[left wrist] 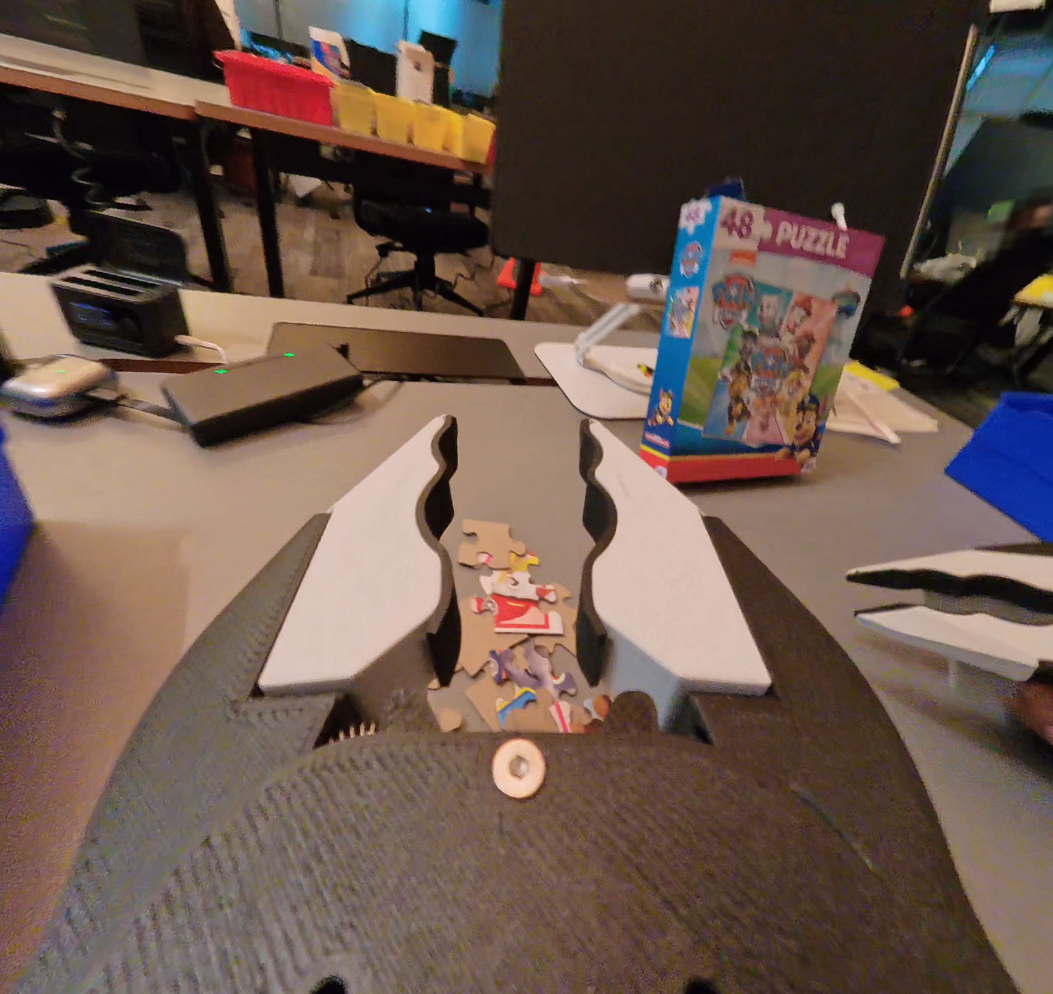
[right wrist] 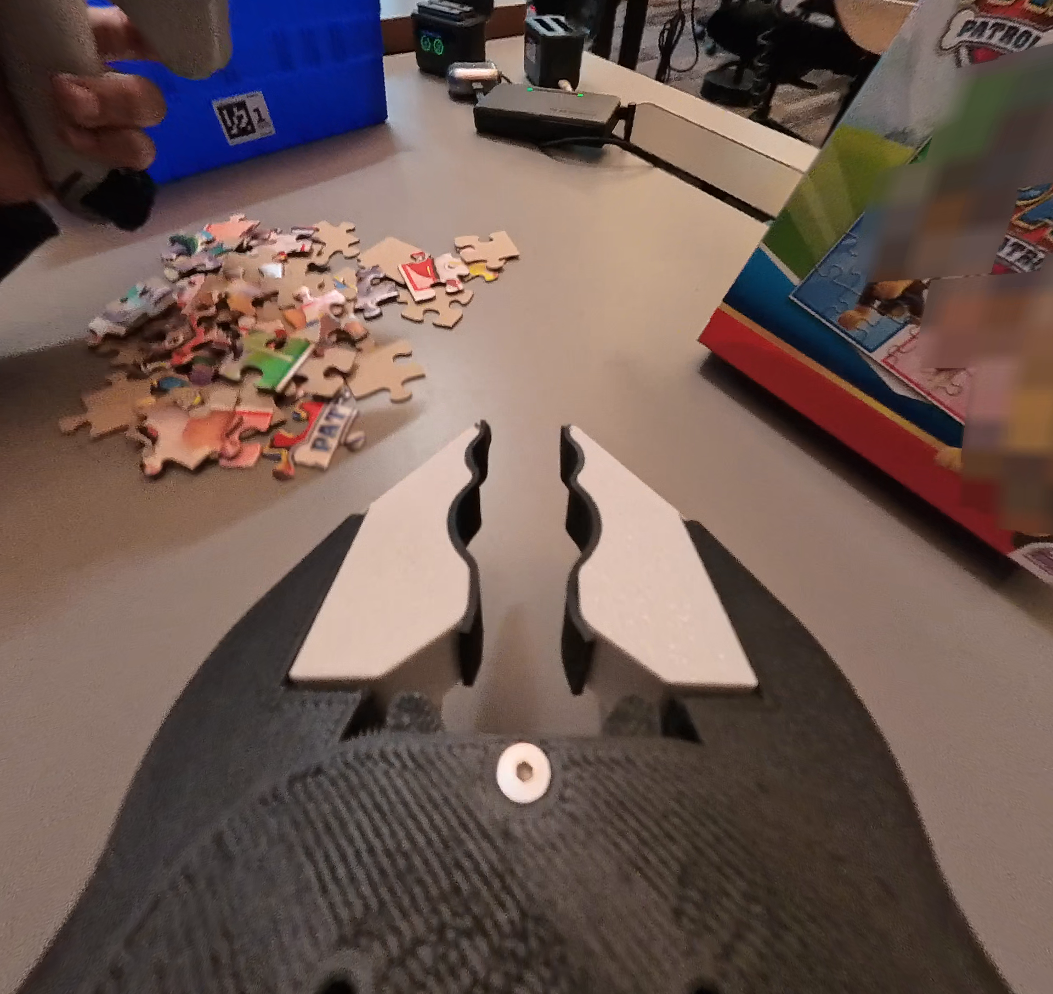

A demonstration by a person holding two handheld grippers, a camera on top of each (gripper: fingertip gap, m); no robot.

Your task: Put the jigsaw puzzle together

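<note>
Two grippers over a grey table [right wrist: 570, 283], both angled down and forward. Left gripper [left wrist: 517, 431]: jaws spread wide, nothing between the pads; it hangs above a loose heap of puzzle pieces [right wrist: 256, 340], some face-up, some showing cardboard backs. Right gripper [right wrist: 524, 437]: jaws parted, empty, above bare tabletop between heap and puzzle box [left wrist: 758, 340]. Box stands upright on a short end, long axis vertical, printed front facing the left gripper. Blue bin [right wrist: 296, 55] behind the heap.

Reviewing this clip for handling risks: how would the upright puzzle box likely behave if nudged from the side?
The puzzle box stands tall on a narrow base, so it probably tips rather than slides. Its pieces lie heaped on the table, so it is likely light. Thin cardboard walls may dent under pressure.
</note>
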